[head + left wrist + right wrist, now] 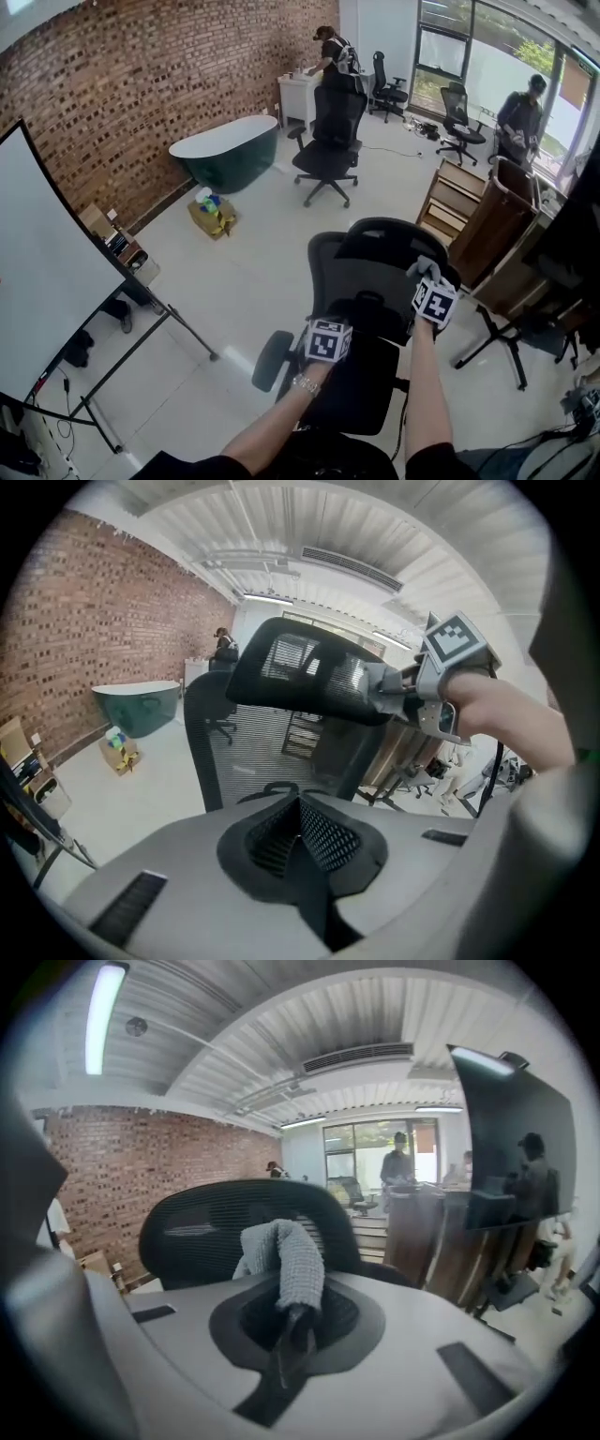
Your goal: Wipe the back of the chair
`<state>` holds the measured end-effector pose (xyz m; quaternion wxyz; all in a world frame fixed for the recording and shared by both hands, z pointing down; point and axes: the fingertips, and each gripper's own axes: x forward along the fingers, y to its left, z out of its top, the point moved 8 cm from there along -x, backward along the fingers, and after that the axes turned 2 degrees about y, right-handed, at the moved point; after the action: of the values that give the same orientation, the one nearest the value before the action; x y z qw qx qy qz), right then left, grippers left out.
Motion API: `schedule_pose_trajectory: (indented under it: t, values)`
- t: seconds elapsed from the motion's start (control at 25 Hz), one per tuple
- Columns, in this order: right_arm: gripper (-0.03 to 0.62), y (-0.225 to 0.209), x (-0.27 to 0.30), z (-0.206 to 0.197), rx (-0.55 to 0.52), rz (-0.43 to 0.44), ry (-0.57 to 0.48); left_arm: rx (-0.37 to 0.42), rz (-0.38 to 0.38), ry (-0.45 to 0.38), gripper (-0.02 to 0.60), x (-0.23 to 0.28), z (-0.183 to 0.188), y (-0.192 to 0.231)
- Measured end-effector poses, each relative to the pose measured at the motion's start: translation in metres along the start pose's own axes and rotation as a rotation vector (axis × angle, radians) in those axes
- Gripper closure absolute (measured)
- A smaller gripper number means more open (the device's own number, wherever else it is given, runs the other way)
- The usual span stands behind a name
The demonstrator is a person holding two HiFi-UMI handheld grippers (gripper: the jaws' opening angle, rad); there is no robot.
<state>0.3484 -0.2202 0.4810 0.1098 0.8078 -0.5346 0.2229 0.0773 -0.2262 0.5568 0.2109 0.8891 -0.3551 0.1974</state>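
A black mesh office chair (375, 272) stands right in front of me, its back toward me. My right gripper (433, 302) is at the right end of the headrest (394, 236), shut on a grey knitted cloth (425, 269). In the right gripper view the cloth (283, 1258) sticks up from the closed jaws of the right gripper (296, 1314), just before the headrest (230, 1218). My left gripper (328, 339) hovers lower, behind the mesh back. Its jaws look shut with nothing between them in the left gripper view (298, 806), facing the mesh back (267, 752).
A second black office chair (328, 141) and a green bathtub (230, 150) stand farther off by the brick wall. Wooden cabinets (469, 211) are close on the right, with a tripod stand (506, 337). A whiteboard on legs (47, 281) is at left. Two people (333, 56) work at the back.
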Motion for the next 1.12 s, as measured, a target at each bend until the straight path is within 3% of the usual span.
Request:
schedule_pose_trajectory:
  t: [0.16, 0.28, 0.36, 0.56, 0.68, 0.76, 0.84, 1.0, 1.12]
  values:
    - [0.569, -0.061, -0.032, -0.002, 0.092, -0.102, -0.043, 0.026, -0.035, 0.021, 0.58, 0.011, 0.0, -0.018]
    - [0.569, -0.053, -0.047, 0.0, 0.127, -0.067, -0.088, 0.031, -0.038, 0.03, 0.58, 0.013, 0.0, -0.022]
    - [0.569, -0.017, -0.046, -0.002, 0.103, 0.021, -0.089, 0.029, -0.025, 0.025, 0.58, 0.01, 0.0, -0.016]
    - [0.569, 0.122, -0.016, -0.015, -0.047, 0.338, -0.019, 0.011, 0.022, 0.021, 0.58, -0.005, -0.003, 0.003]
    - [0.569, 0.178, 0.018, -0.028, -0.185, 0.42, 0.075, 0.006, 0.052, 0.012, 0.58, -0.017, -0.002, 0.01]
    - [0.569, 0.179, 0.037, -0.043, -0.222, 0.37, 0.133, -0.005, 0.078, 0.011, 0.58, -0.025, -0.005, 0.018]
    - [0.569, 0.154, 0.037, -0.041, -0.184, 0.259, 0.084, -0.02, 0.105, 0.009, 0.58, -0.032, -0.01, 0.029]
    - [0.569, 0.064, 0.03, -0.039, -0.028, 0.042, -0.003, -0.077, 0.14, 0.006, 0.58, -0.036, -0.017, 0.051]
    - [0.569, -0.012, 0.015, -0.049, 0.084, -0.13, -0.023, -0.084, 0.121, 0.012, 0.58, -0.029, -0.021, 0.049]
